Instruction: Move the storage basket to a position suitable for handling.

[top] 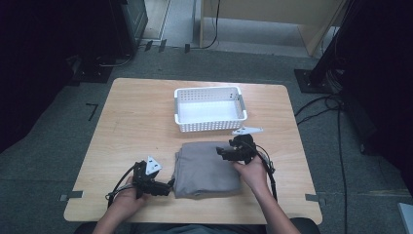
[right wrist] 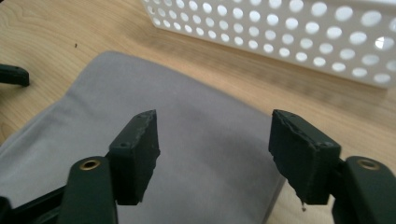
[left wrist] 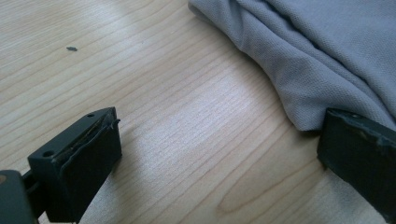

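1. A wooden table (top: 131,122) stands in front of the person, and near its middle lies a grey folded cloth (top: 207,170).
2. A white perforated basket (top: 209,108) sits just beyond the cloth, at 12 o'clock from it. I see nothing inside it.
3. The left gripper (top: 168,187) is at about 8 o'clock from the cloth, low on the table, held by the person's left hand (top: 127,195).
4. In the left gripper view its jaws are wide apart and hold nothing. One jaw touches the folded edge of the cloth (left wrist: 317,60), the other is over bare wood.
5. The right gripper (top: 225,152) is over the far right part of the cloth, at about 2 o'clock, held by the right hand (top: 253,171).
6. In the right gripper view its jaws are also well open above the grey fabric (right wrist: 187,140) and grip nothing. I cannot tell if they touch it.
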`<state>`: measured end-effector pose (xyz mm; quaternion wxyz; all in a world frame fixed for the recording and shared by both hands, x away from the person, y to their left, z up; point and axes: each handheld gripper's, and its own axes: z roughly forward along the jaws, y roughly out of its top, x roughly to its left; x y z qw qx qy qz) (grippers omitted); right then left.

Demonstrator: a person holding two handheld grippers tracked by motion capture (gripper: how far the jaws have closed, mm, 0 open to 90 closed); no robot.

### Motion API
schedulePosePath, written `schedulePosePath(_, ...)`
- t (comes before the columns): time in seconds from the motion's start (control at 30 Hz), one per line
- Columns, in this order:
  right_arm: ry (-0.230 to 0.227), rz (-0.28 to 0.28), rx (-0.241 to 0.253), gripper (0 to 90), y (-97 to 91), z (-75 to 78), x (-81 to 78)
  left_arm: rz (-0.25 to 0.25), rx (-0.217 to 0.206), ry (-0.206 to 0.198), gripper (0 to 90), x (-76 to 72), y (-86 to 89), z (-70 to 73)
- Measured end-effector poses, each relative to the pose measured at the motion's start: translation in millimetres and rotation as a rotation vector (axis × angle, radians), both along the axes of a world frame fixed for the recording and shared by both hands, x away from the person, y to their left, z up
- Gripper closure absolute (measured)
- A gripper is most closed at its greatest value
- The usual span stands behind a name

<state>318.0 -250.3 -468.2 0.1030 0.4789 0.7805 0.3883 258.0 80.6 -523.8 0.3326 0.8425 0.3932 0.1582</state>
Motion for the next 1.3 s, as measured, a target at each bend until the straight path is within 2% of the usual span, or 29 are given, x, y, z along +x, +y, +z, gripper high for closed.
schedulePosePath(0.23, 0.019, -0.015, 0.007, 26.9, -6.5, -7.8, -14.1, 0.0, 0.001, 0.0, 0.0, 0.0, 0.0, 0.1)
schedulePosePath(0.33, 0.035, -0.023, -0.006, 22.5, -9.4, -17.4, -20.9, 0.0, -0.001, 0.0, 0.0, 0.0, -0.1, -0.1)
schedulePosePath(0.57, 0.069, -0.032, -0.018, 18.8, -9.9, -35.0, -28.0, -0.003, 0.004, 0.0, 0.0, 0.1, 0.3, 0.1)
schedulePosePath(0.67, 0.082, -0.027, 0.011, 18.3, -8.6, -42.9, -30.2, 0.0, -0.001, -0.001, 0.0, 0.0, 0.0, -0.1)
schedulePosePath(0.83, 0.07, -0.024, 0.01, 18.9, -4.2, -44.7, -31.5, 0.0, 0.0, -0.001, 0.0, 0.0, 0.0, -0.1)
schedulePosePath(0.93, 0.054, -0.019, -0.004, 18.4, 1.0, -45.5, -32.5, -0.001, 0.0, 0.0, 0.0, 0.0, 0.1, 0.0)
schedulePosePath(1.0, 0.04, -0.02, -0.032, 18.5, 7.4, -45.8, -33.9, -0.002, 0.001, 0.0, 0.0, 0.0, 0.1, 0.0)
schedulePosePath(1.13, 0.017, -0.022, -0.063, 25.5, 12.0, -46.0, -36.7, -0.001, 0.001, 0.0, 0.0, 0.0, 0.1, 0.0)
schedulePosePath(1.17, 0.017, -0.022, -0.063, 25.5, 12.0, -46.0, -36.7, -0.001, 0.001, 0.0, 0.0, 0.0, 0.0, 0.0)
schedulePosePath(1.23, 0.009, -0.022, -0.071, 29.4, 12.9, -46.0, -37.9, -0.002, 0.002, 0.0, 0.0, 0.0, 0.1, 0.0)
schedulePosePath(1.27, 0.002, -0.018, -0.071, 34.6, 14.2, -46.1, -39.4, -0.002, 0.003, 0.0, 0.0, 0.0, 0.2, 0.1)
schedulePosePath(1.3, 0.002, -0.018, -0.071, 34.6, 14.2, -46.1, -39.4, -0.002, 0.003, 0.0, 0.0, 0.0, 0.2, 0.1)
